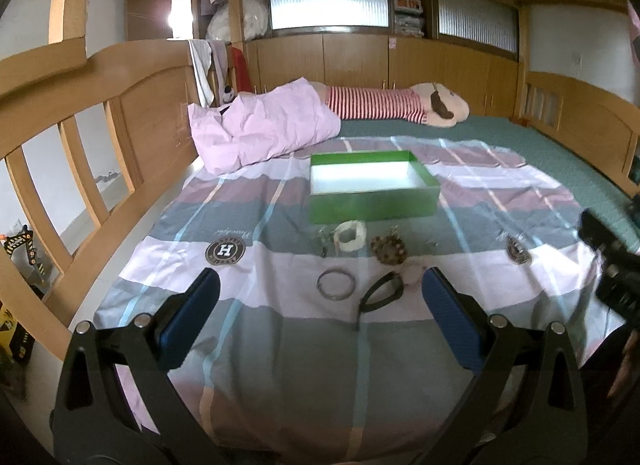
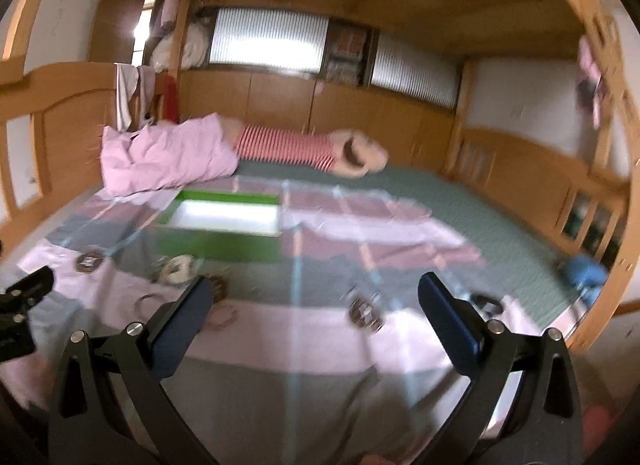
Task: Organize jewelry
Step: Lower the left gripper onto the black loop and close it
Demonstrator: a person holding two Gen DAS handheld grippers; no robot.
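A green box [image 1: 372, 205] with a white inside lies open on the striped bedsheet; the blurred right wrist view shows it too [image 2: 224, 243]. In front of it lie a white bracelet [image 1: 350, 236], a brown beaded bracelet [image 1: 389, 250], a small dark trinket [image 1: 323, 239], a thin metal bangle [image 1: 336, 284] and a dark hair clip [image 1: 378, 295]. My left gripper [image 1: 320, 289] is open and empty, just short of the bangle and clip. My right gripper [image 2: 316, 297] is open and empty, over the sheet to the right of the jewelry. The right gripper also shows at the left wrist view's right edge [image 1: 612, 265].
A pink quilt [image 1: 260, 129] and a striped plush toy [image 1: 400, 105] lie behind the box. Wooden bed rails [image 1: 80, 137] run along the left and far right. A blue object [image 2: 586, 273] sits by the right rail. Round logo patches [image 1: 225, 251] mark the sheet.
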